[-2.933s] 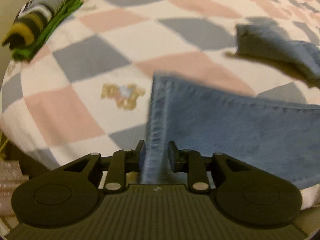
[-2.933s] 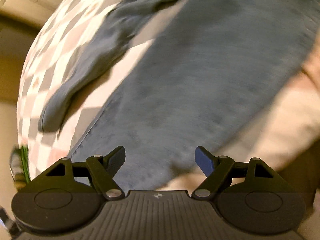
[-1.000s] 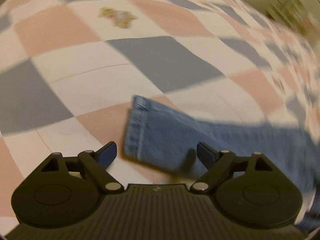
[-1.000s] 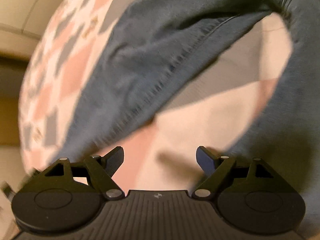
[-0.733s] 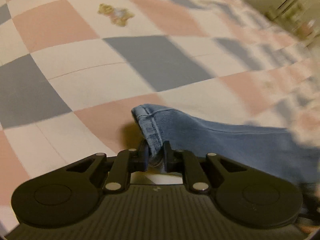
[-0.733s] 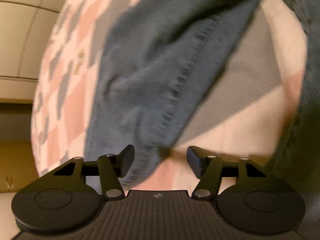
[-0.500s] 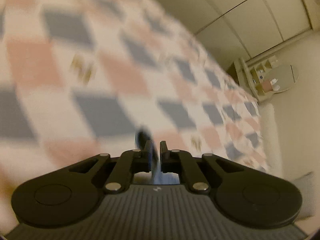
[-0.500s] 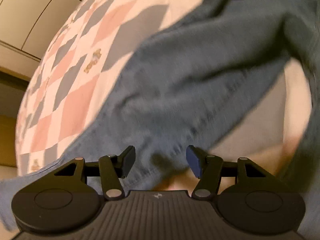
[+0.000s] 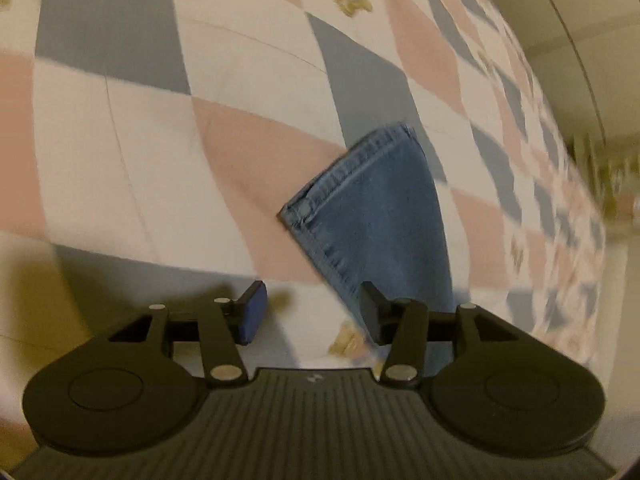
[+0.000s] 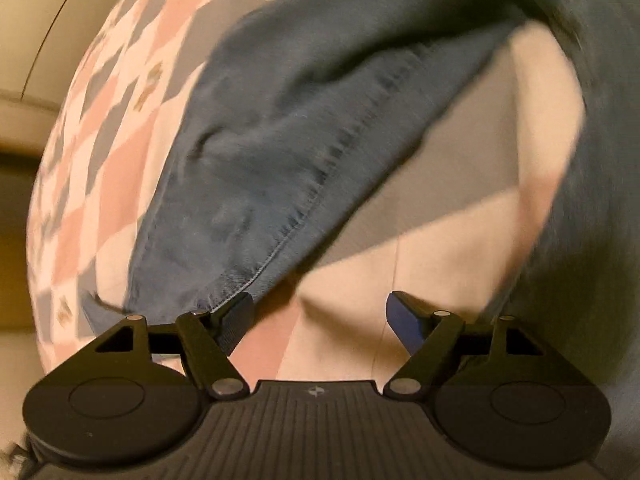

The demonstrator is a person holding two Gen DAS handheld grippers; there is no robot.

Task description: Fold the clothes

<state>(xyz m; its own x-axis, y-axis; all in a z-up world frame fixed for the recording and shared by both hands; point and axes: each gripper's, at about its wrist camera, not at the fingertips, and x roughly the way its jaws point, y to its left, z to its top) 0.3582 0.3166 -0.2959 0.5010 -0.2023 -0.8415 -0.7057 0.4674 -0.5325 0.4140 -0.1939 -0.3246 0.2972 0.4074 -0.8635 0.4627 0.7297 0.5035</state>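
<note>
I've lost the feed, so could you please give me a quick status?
Left gripper open, right gripper open. Jeans flat on bedspread, unheld. Nothing obstructing.

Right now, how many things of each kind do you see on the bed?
Blue jeans: 1
Checkered bedsheet: 1
Open grippers: 2, left and right
Total: 4

Left wrist view low over checkered bedspread (image 9: 248, 152), right wrist view closer, both sharing the jeans (image 9: 380, 216).
</note>
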